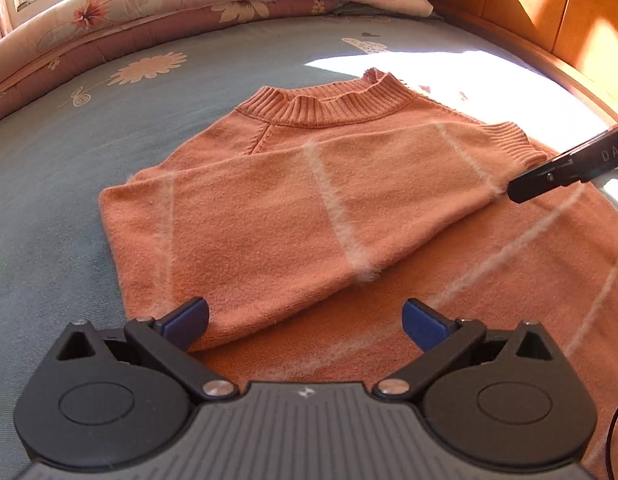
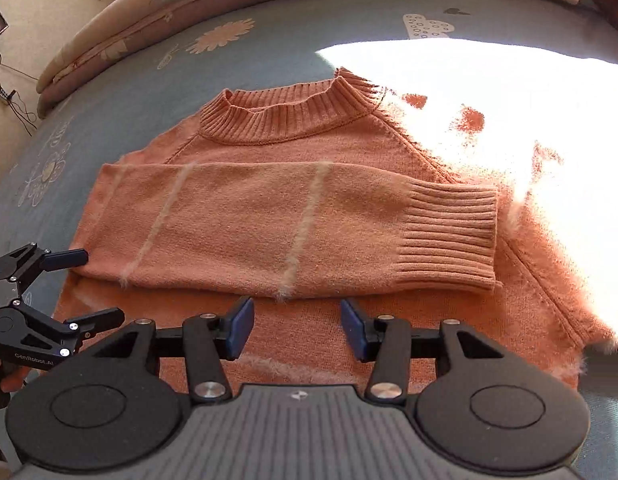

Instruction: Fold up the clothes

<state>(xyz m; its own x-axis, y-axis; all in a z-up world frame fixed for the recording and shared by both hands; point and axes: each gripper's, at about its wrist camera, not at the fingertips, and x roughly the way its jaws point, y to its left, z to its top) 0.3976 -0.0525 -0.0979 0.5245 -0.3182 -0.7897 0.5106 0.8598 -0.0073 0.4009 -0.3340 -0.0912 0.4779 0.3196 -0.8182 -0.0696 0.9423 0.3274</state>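
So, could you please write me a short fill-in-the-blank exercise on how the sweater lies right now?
1. The sweater lies on a ____ sheet printed with flowers.
2. One sleeve is folded ____ the sweater's body.
3. The sleeve's ribbed ____ lies at the end nearest the sunlit patch.
4. The right tool has its jaws ____, with nothing between them.

Missing words: blue; across; cuff; open

A blue flowered bed carries an orange sweater and a folded floral quilt.
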